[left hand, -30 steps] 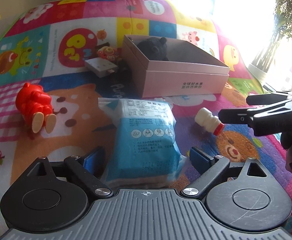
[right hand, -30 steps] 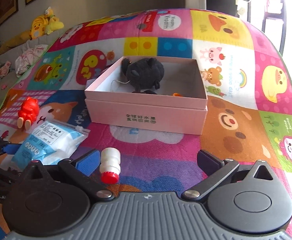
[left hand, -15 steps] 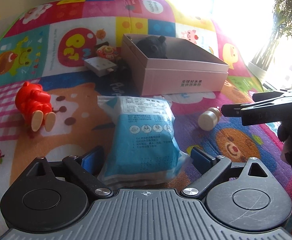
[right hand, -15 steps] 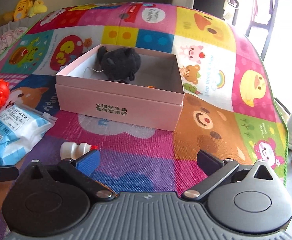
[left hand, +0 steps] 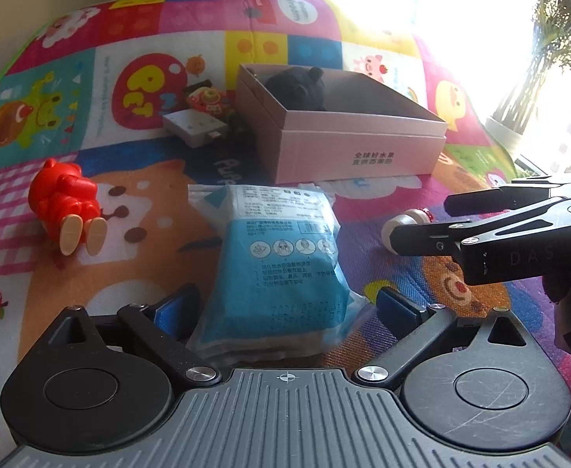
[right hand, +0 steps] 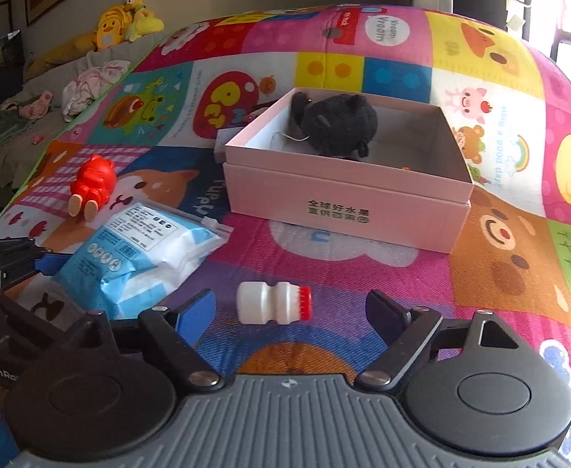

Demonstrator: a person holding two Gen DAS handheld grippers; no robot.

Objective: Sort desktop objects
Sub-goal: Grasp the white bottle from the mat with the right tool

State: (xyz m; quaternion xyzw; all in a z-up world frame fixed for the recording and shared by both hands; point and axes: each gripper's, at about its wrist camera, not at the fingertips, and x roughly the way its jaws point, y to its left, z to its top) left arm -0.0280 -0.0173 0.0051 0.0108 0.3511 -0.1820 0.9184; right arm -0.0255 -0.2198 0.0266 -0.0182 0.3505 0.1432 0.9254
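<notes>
Bright cartoon squares of the play mat (right hand: 500,257) carry everything I am sorting, with sunlight washing out the upper right of the left view. At the lower middle of the right view the small white bottle (right hand: 273,303) lies on its side, red cap toward the right, resting on the mat between the spread tips of my right gripper (right hand: 291,310), which is wide open and holds nothing; I judge it is lined up this way to close across the bottle's waist. My left gripper (left hand: 285,306) is likewise open and empty, straddling the near end of the blue tissue pack (left hand: 281,265), which lies flat at centre frame. Beyond both, in the upper middle, stands the open pink box (right hand: 347,210), the black plush (right hand: 334,124) already inside, so I take it for the destination. A red toy bear (left hand: 66,204) sits at left, apart.
</notes>
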